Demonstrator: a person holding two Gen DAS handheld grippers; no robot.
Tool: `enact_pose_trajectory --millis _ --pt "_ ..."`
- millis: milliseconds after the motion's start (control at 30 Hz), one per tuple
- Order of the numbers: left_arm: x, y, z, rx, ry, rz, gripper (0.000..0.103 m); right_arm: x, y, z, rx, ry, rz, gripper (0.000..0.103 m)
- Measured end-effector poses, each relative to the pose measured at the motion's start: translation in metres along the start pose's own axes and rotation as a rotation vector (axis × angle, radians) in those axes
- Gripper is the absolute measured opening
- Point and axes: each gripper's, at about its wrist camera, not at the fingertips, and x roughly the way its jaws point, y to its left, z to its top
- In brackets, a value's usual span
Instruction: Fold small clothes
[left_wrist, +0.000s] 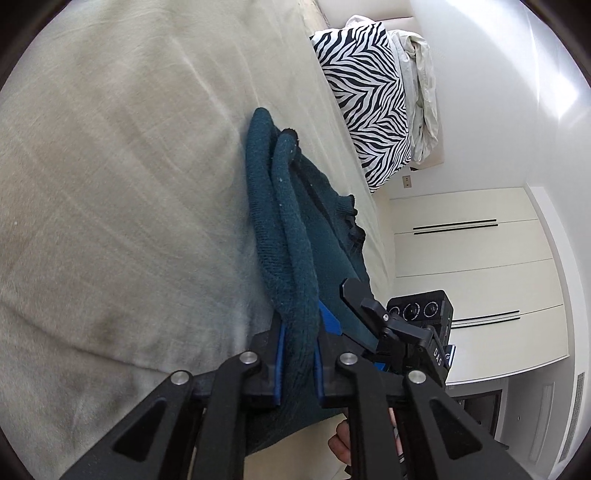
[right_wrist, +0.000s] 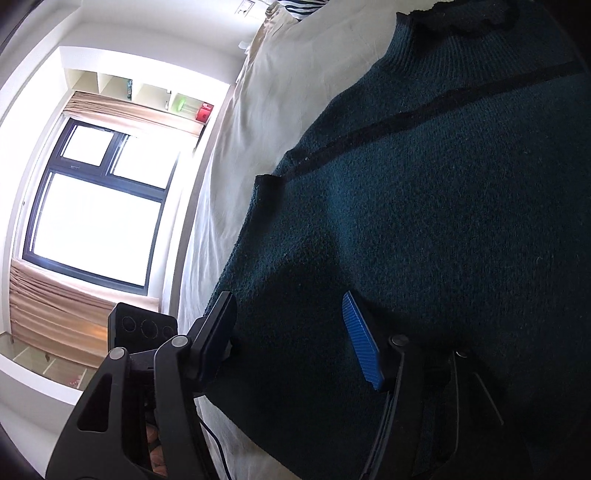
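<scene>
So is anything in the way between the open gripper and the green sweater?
Nothing visible is. The right gripper is open, with its fingers right over the teal sweater on the bed sheet, and no other thing lies between them. The left gripper is already shut on a rolled edge of the sweater.

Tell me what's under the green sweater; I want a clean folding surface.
The green sweater lies on a beige sheet. Whatever sits directly beneath its middle is covered.

Home bedroom: bed (left_wrist: 110, 166) fills left of left-wrist frame, zebra pillow (left_wrist: 369, 103) top centre, wardrobe (left_wrist: 472, 273) right; curtained window (right_wrist: 99, 206) left of right-wrist frame.
</scene>
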Motion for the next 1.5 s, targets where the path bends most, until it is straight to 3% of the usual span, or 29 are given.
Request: enact_pose_trajectory --millis 100,267,533,667,733,800,900,1033,1133,1200,1300,1500 --pt "-0.001 -0.026 -0.004 0.051 -0.001 0.012 0.013 -0.021 -0.016 0.006 0.117 -0.036 0.134 0.059" --pt "0.020 -0.090 -0.012 0.188 0.019 0.041 0.013 -0.087 -0.052 0.017 0.226 -0.135 0.305 0.069" --pt "0.135 -0.183 -0.064 0.399 0.154 0.065 0.013 -0.177 -0.110 0.036 0.272 -0.174 0.457 0.079" --pt "0.202 -0.204 -0.101 0.483 0.229 0.085 0.015 -0.218 -0.153 0.038 0.319 -0.220 0.442 0.079" --pt "0.227 -0.201 -0.115 0.481 0.271 0.092 0.028 -0.231 -0.177 0.036 0.348 -0.246 0.432 0.082" --pt "0.240 -0.196 -0.122 0.459 0.299 0.071 0.034 -0.239 -0.197 0.031 0.372 -0.246 0.406 0.083" --pt "0.233 -0.197 -0.128 0.482 0.300 0.047 0.041 -0.241 -0.202 0.029 0.332 -0.225 0.418 0.083" --pt "0.204 -0.202 -0.118 0.500 0.233 0.031 0.042 -0.226 -0.182 0.027 0.265 -0.193 0.315 0.078" --pt "0.185 -0.205 -0.105 0.510 0.168 0.051 0.045 -0.212 -0.175 0.024 0.242 -0.153 0.206 0.054" --pt "0.177 -0.199 -0.097 0.490 0.152 0.060 0.046 -0.206 -0.177 0.023 0.247 -0.131 0.111 0.024" --pt "0.172 -0.196 -0.090 0.491 0.135 0.089 0.046 -0.207 -0.178 0.026 0.227 -0.132 0.028 0.014" --pt "0.171 -0.188 -0.085 0.513 0.130 0.114 0.046 -0.249 -0.178 0.030 0.201 -0.177 -0.029 0.012"
